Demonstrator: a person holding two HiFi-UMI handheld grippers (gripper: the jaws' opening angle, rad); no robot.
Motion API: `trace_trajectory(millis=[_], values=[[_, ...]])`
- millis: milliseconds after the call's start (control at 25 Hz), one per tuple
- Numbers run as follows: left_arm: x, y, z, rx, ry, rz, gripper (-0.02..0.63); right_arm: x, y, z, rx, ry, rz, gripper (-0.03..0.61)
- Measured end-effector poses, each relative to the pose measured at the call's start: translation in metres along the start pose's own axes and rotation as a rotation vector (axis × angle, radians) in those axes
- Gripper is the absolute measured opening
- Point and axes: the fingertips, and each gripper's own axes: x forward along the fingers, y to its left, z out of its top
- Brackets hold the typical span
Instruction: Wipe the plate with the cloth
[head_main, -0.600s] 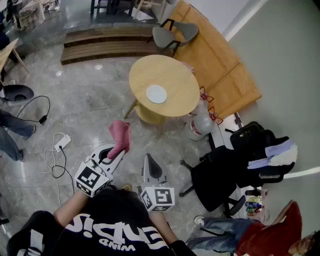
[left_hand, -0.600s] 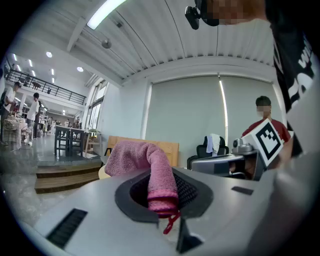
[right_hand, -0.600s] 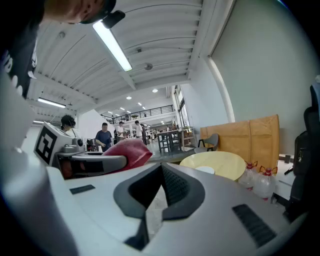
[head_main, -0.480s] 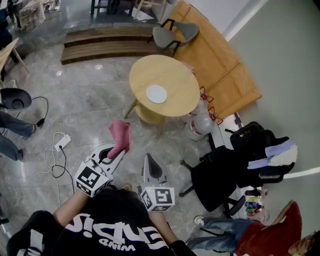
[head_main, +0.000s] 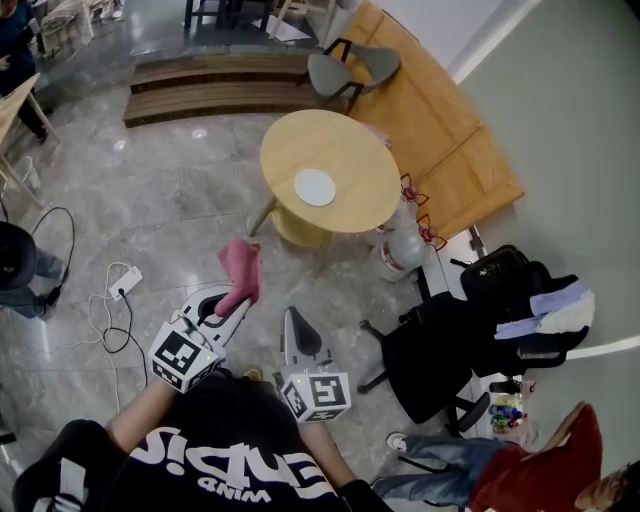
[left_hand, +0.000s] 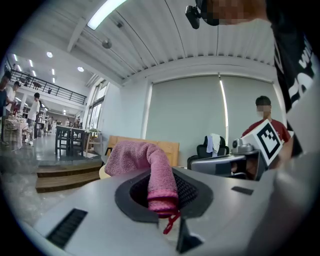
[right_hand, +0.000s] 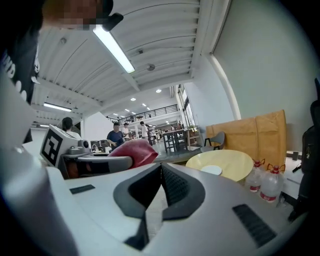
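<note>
A white plate lies on a round wooden table, far ahead of both grippers; in the right gripper view the plate shows small on the same table. My left gripper is shut on a pink cloth, whose bunched end flops forward past the jaws. In the left gripper view the cloth hangs pinched between the jaws. My right gripper is shut with nothing in it, held beside the left one. Both are held over the floor.
A grey chair stands behind the table, water bottles by its foot. A black office chair with clothes is at the right. Cables and a power strip lie on the floor at left. A seated person is at lower right.
The grippers and cloth have hardly moved. A person at the left edge has shifted further down the frame.
</note>
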Motion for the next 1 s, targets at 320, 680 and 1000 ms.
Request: trace_trajectory(millis=[320,680,1000], values=[[-0.004,-0.003,0.001,-0.014,0.005,0.026,0.048,-0.008,-0.003,-0.003,-0.021,0.029,0.018,0.023],[0.006,-0.019,0.0,-0.046,-0.006,0.014,0.048,-0.022,-0.019,-0.014,-0.023,0.062,0.027,0.023],[0.014,-0.035,-0.014,0.026,0.006,0.028,0.048,-0.026,-0.031,-0.018,-0.02,0.063,0.071,0.023]])
